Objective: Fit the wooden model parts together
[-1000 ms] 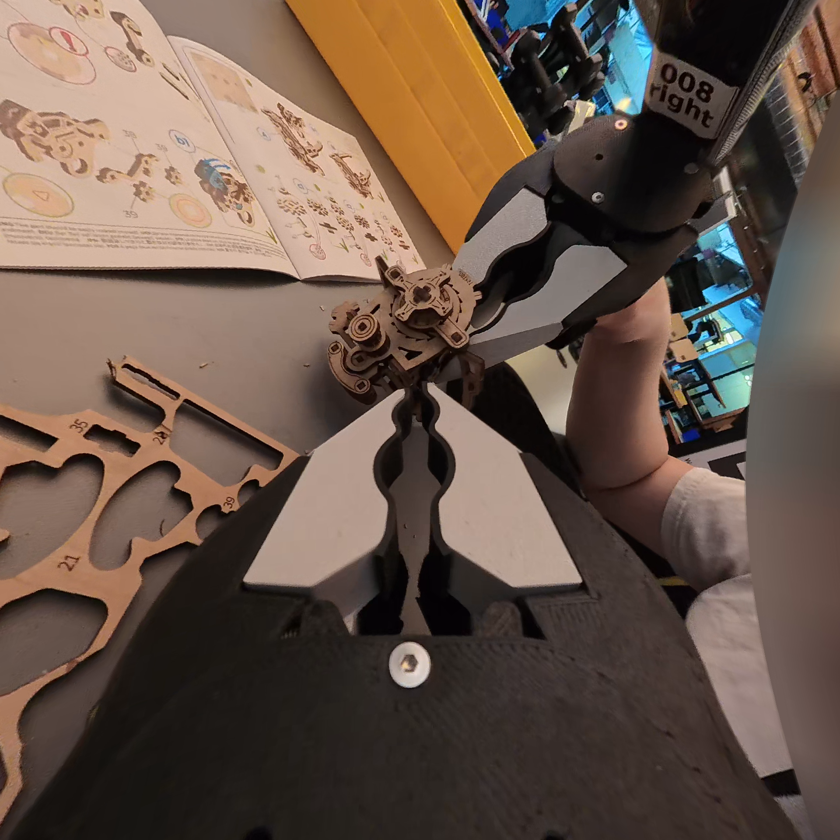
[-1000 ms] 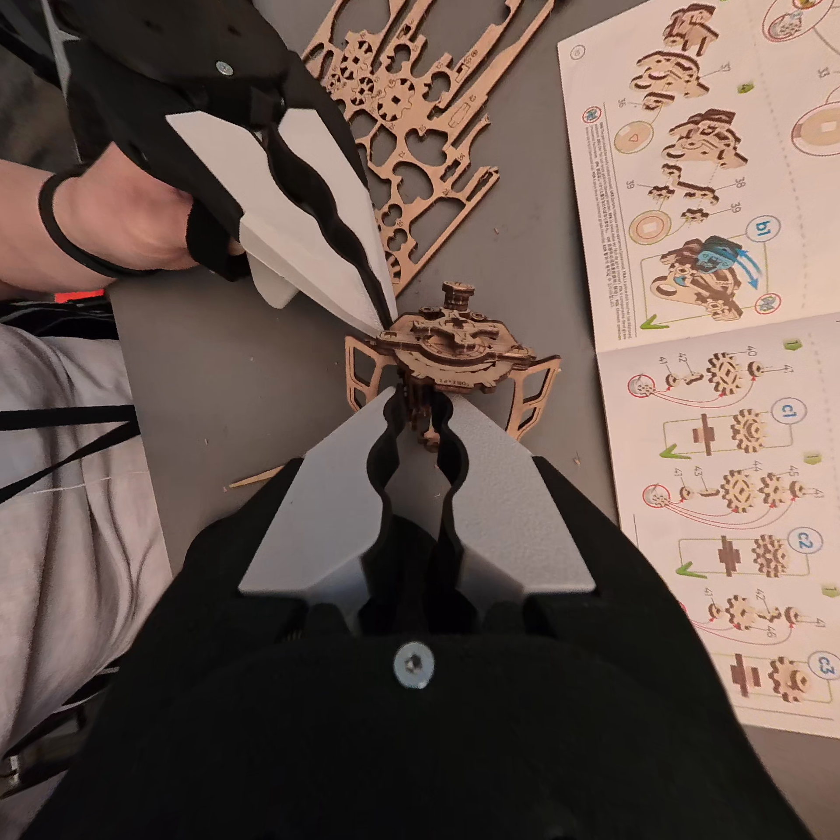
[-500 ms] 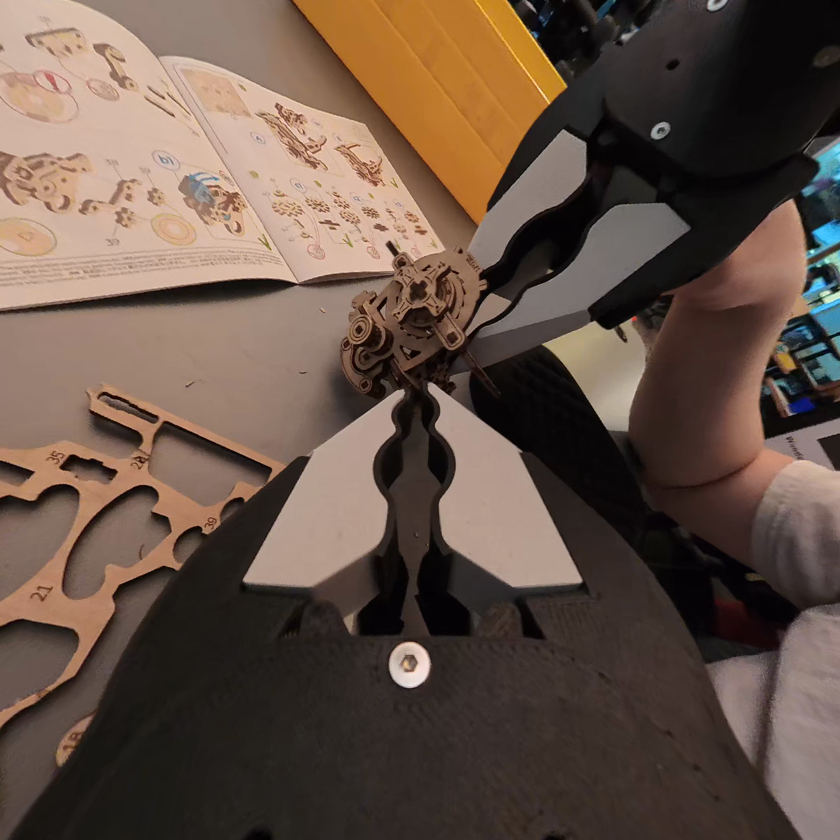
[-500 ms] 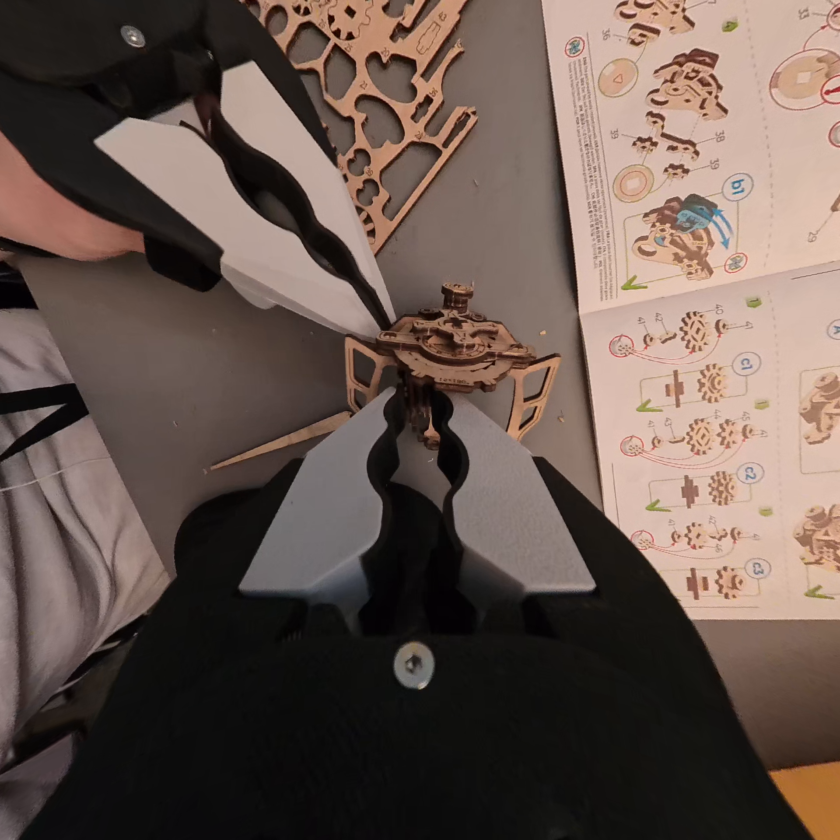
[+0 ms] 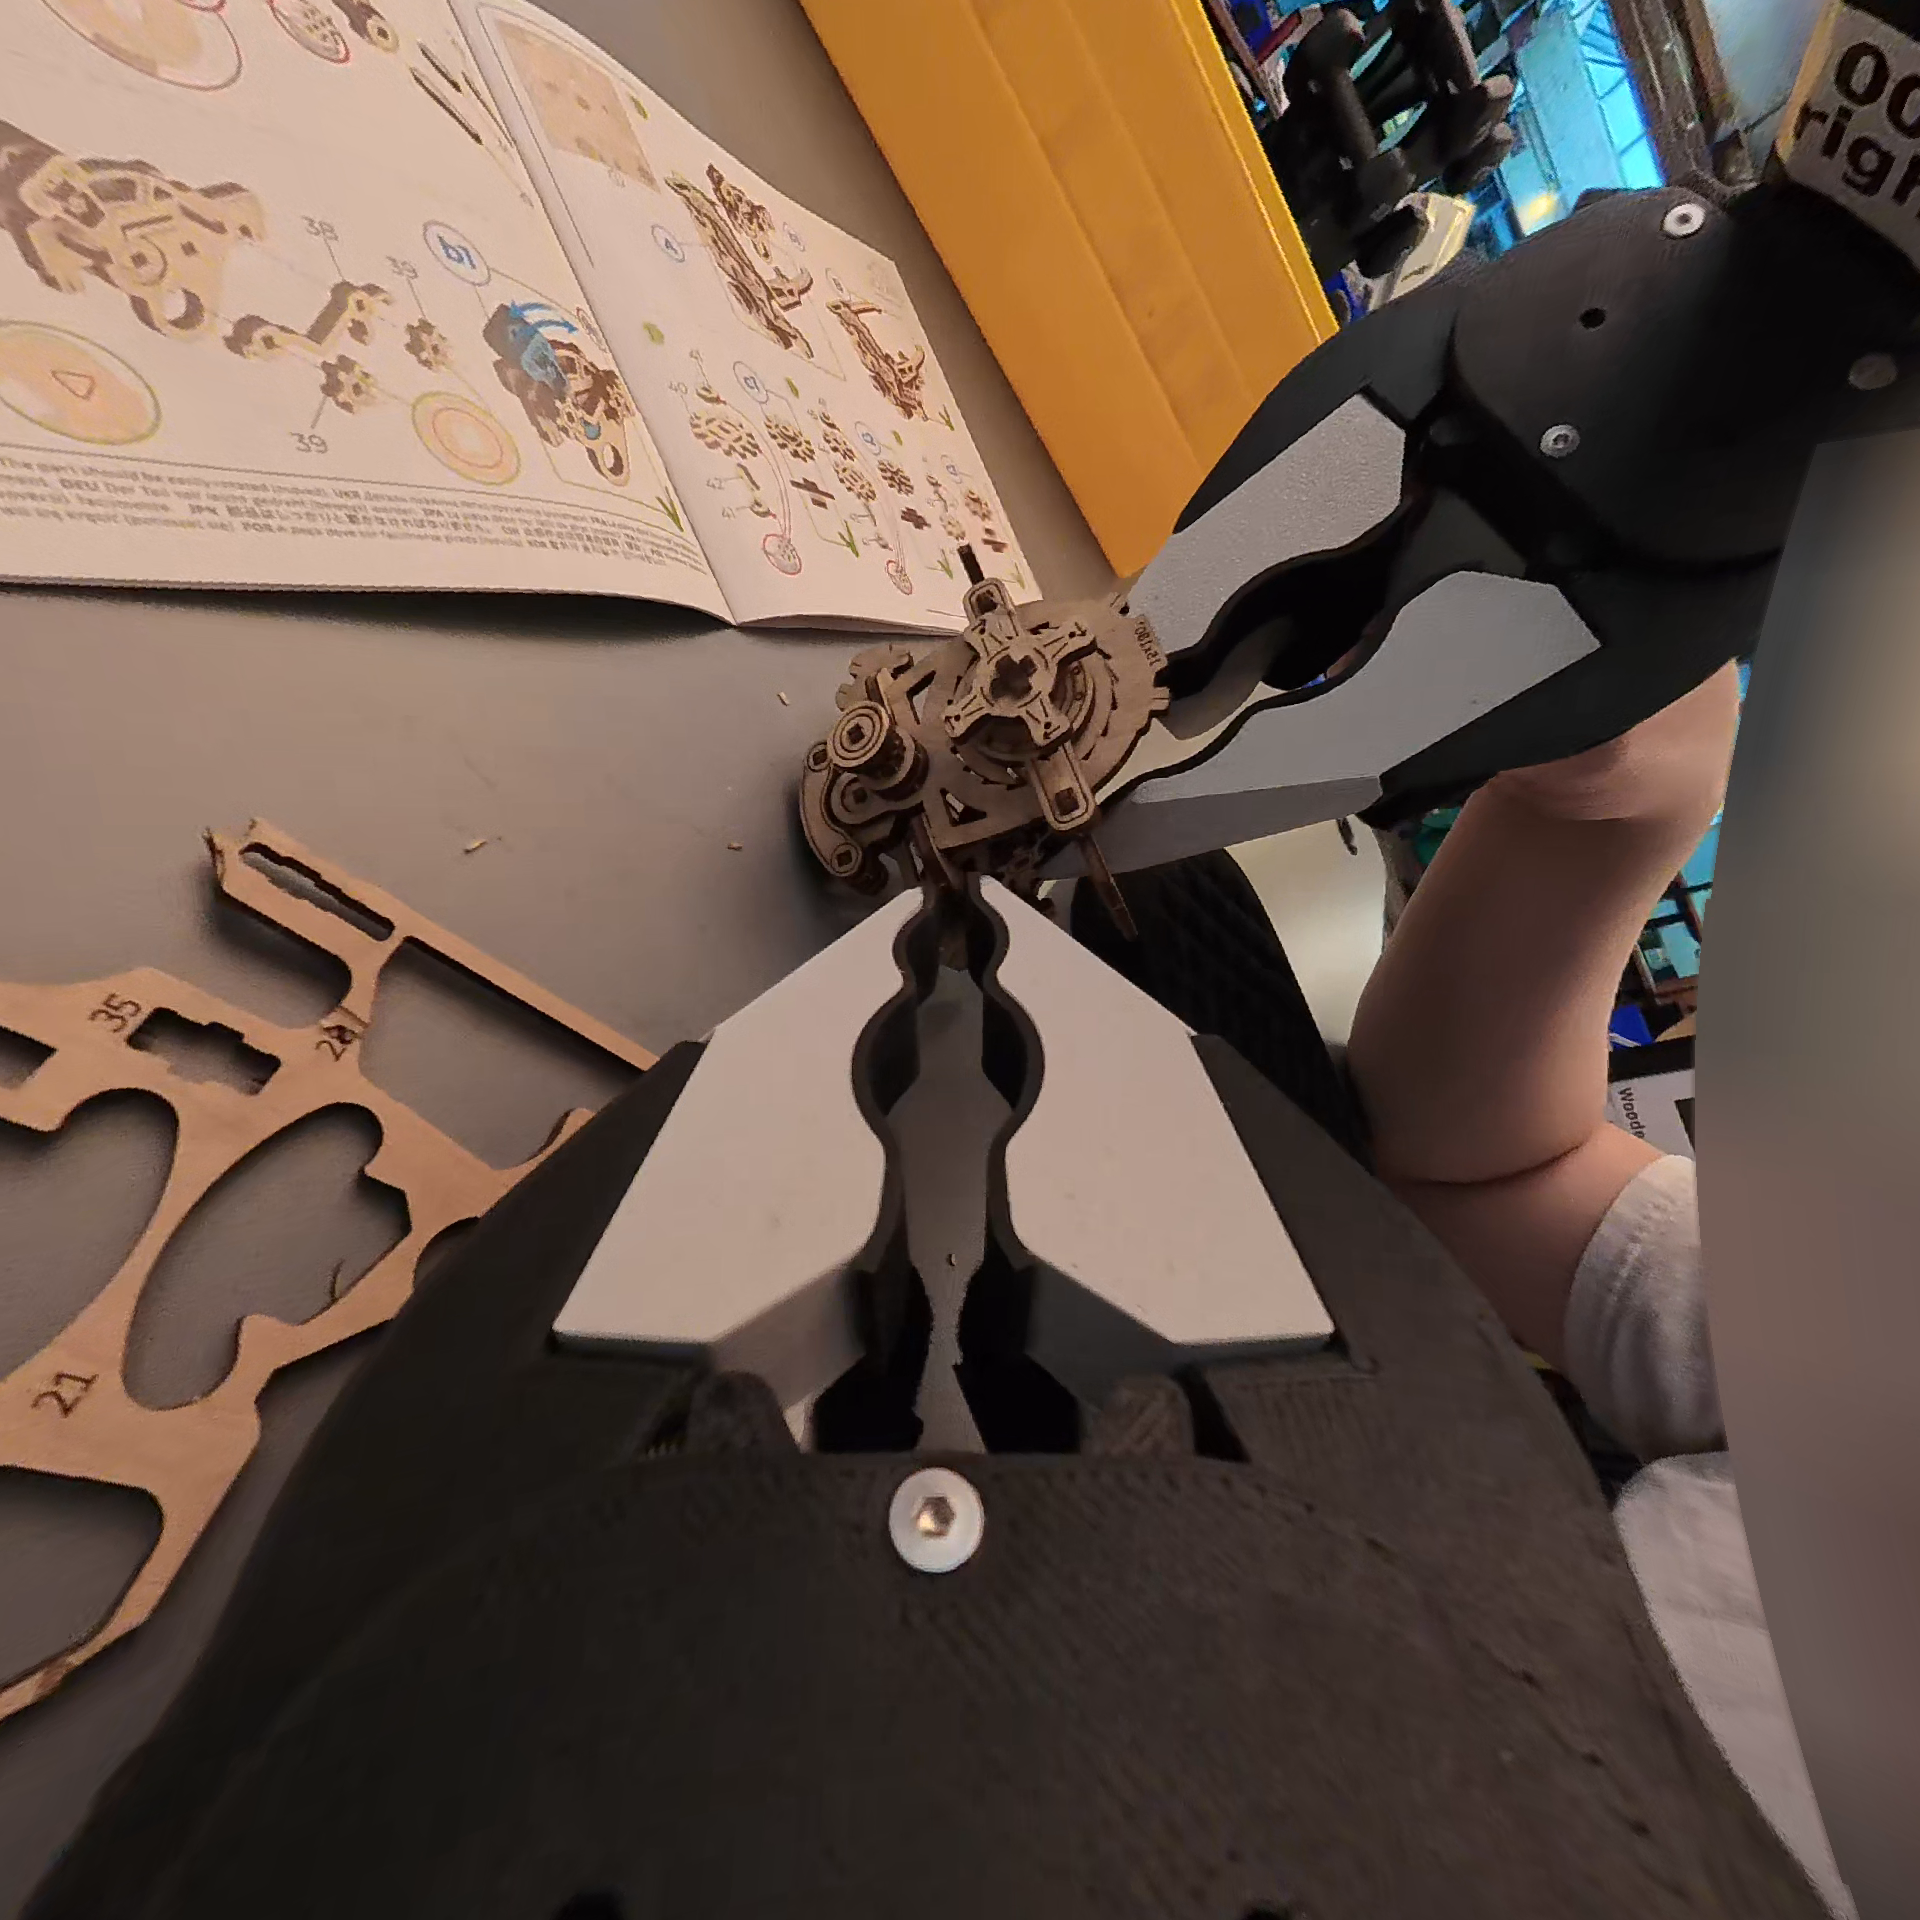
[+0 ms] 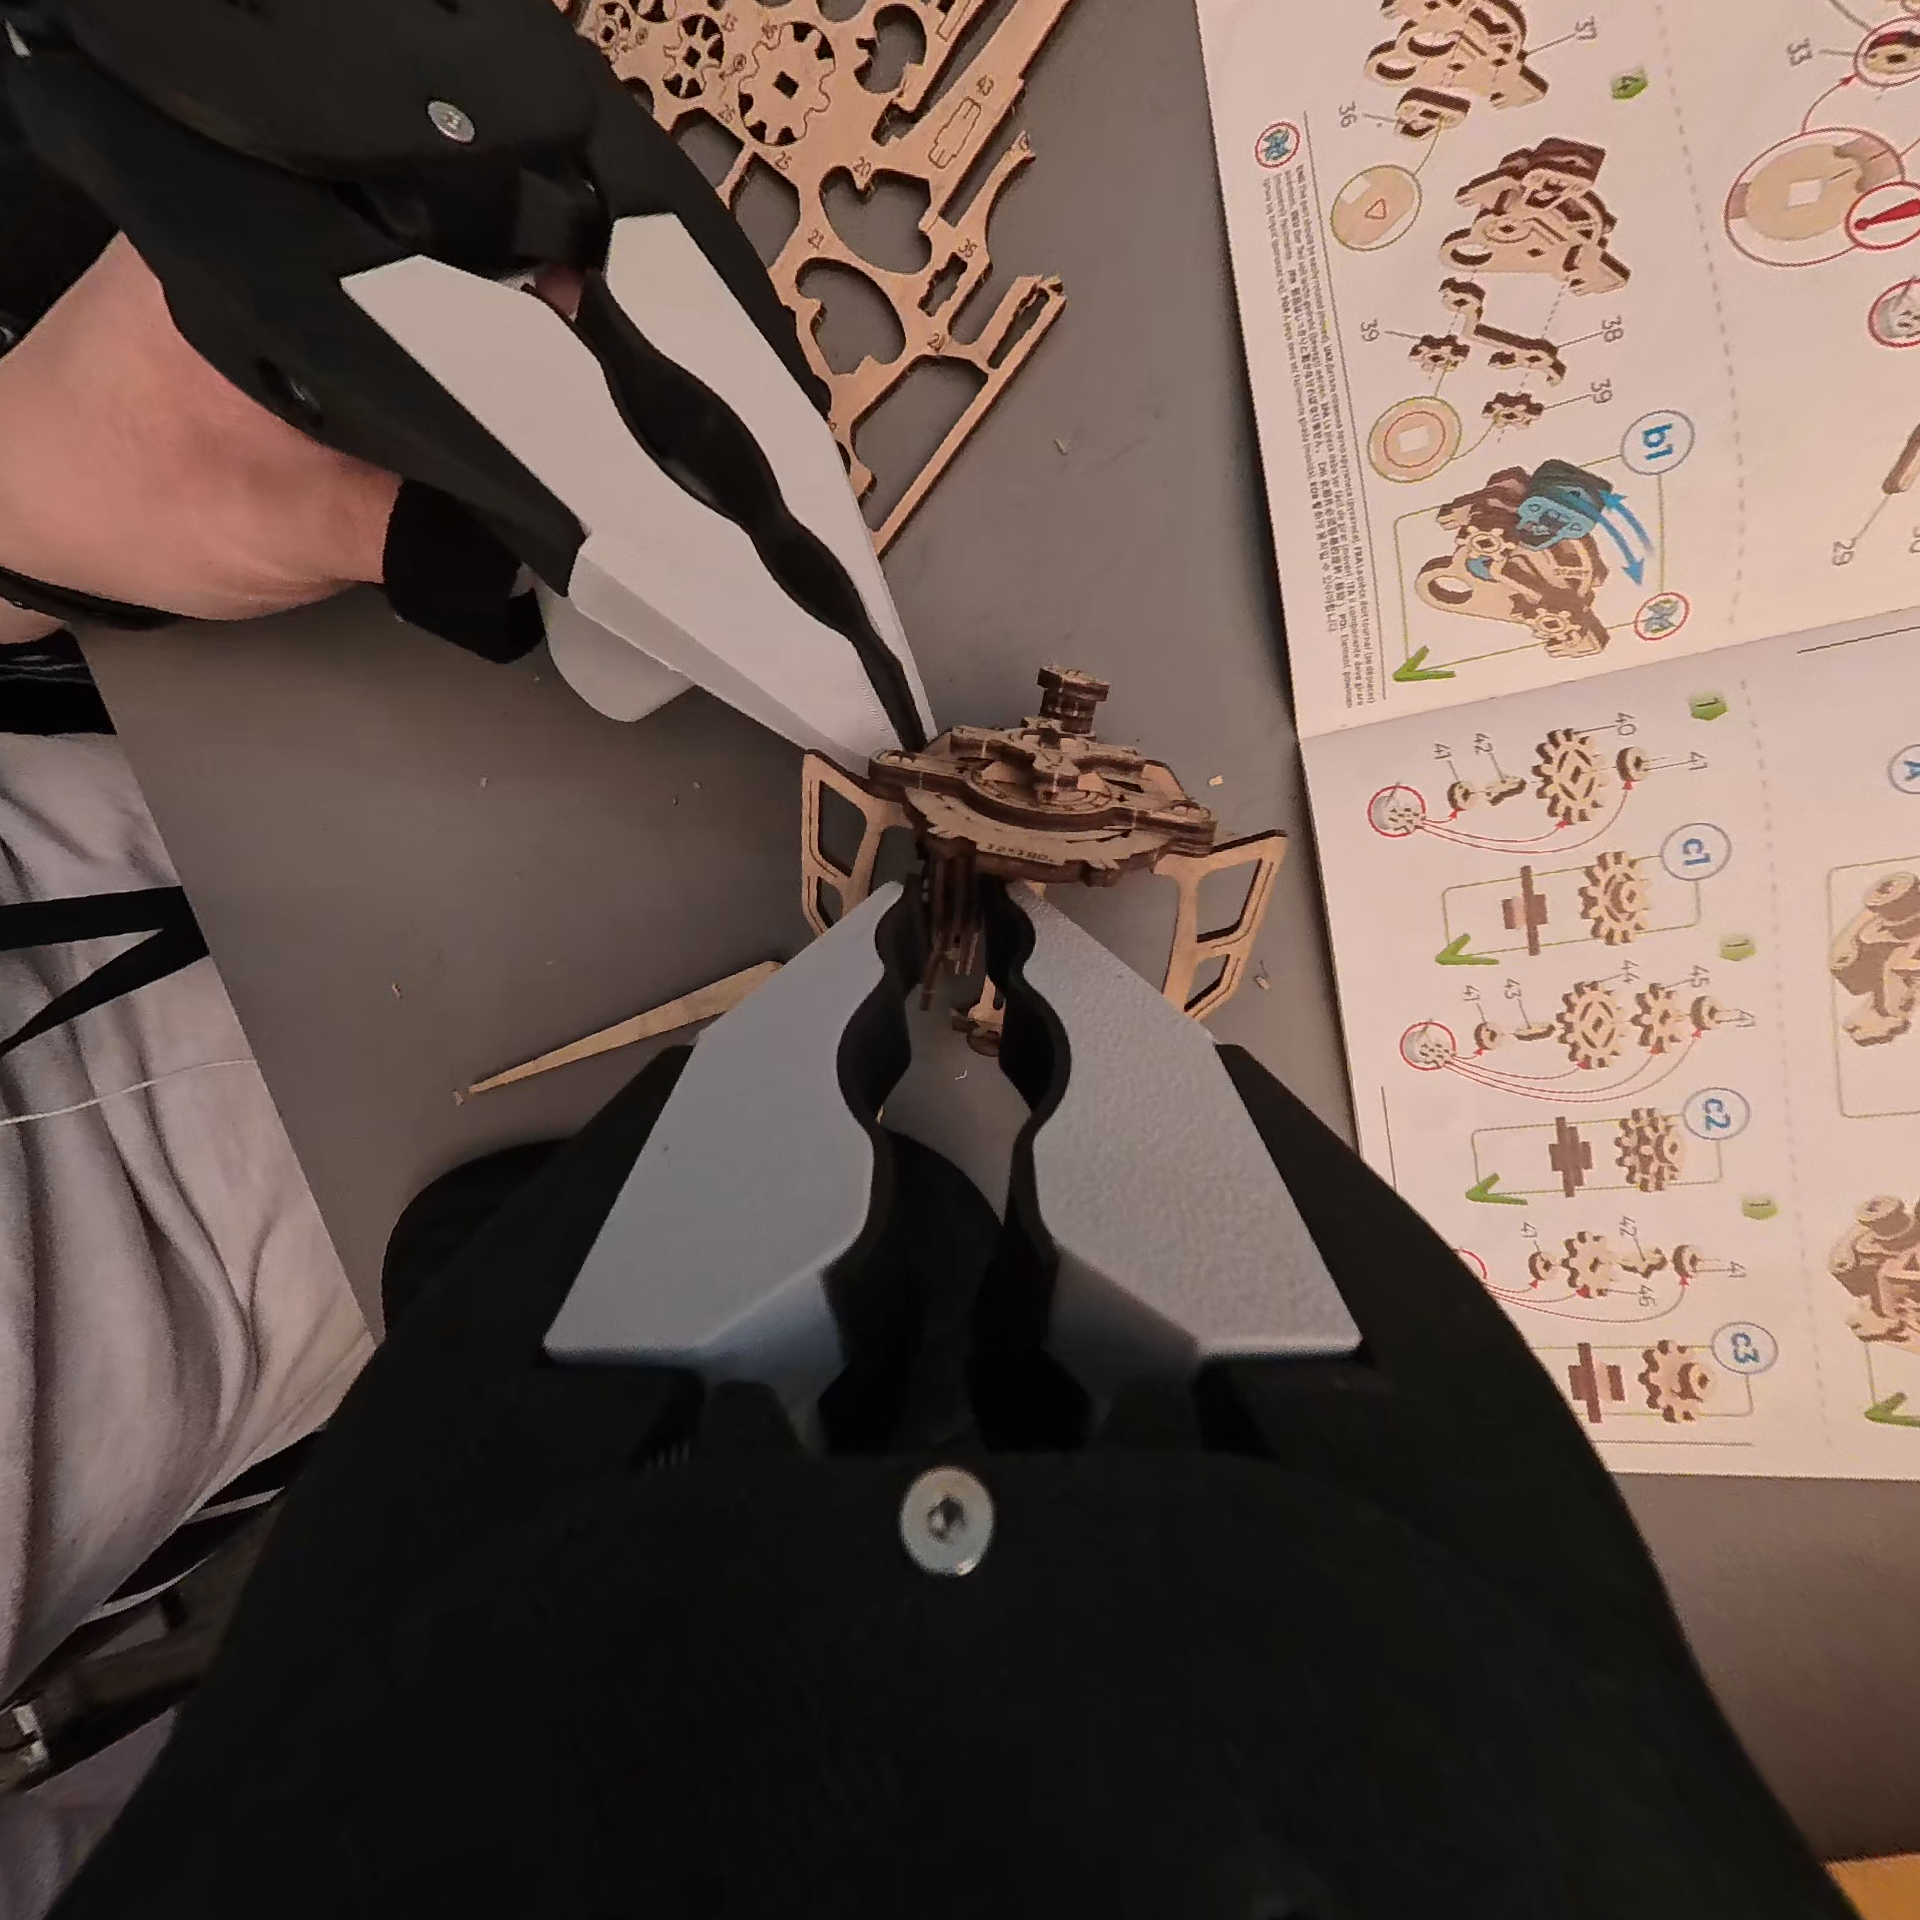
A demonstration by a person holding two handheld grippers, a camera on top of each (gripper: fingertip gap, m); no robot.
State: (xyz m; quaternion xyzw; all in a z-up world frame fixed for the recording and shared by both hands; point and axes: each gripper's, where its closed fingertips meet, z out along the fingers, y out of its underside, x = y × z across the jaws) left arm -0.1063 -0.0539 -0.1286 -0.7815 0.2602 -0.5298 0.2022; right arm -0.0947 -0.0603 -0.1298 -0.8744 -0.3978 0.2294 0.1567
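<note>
You hold the wooden model (image 6: 1039, 805) in the air over the grey table (image 6: 416, 831) near its edge. Your right gripper (image 6: 951, 914) is clamped on its underside, your left gripper (image 5: 951, 894) pinched on its rim. Squeeze gently and squarely; the booklet (image 6: 1558, 727) and cut-out sheet (image 6: 883, 208) lie close, so keep movements small.

Bare grey desk (image 6: 395, 831) lies open left of the small brown wooden gear model (image 6: 1039, 800). The open illustrated instruction booklet (image 6: 1558, 935) bounds the right, the pale cut-out plywood sheet (image 6: 883, 208) the far side, and a thin wooden sliver (image 6: 623, 1029) the near side.
</note>
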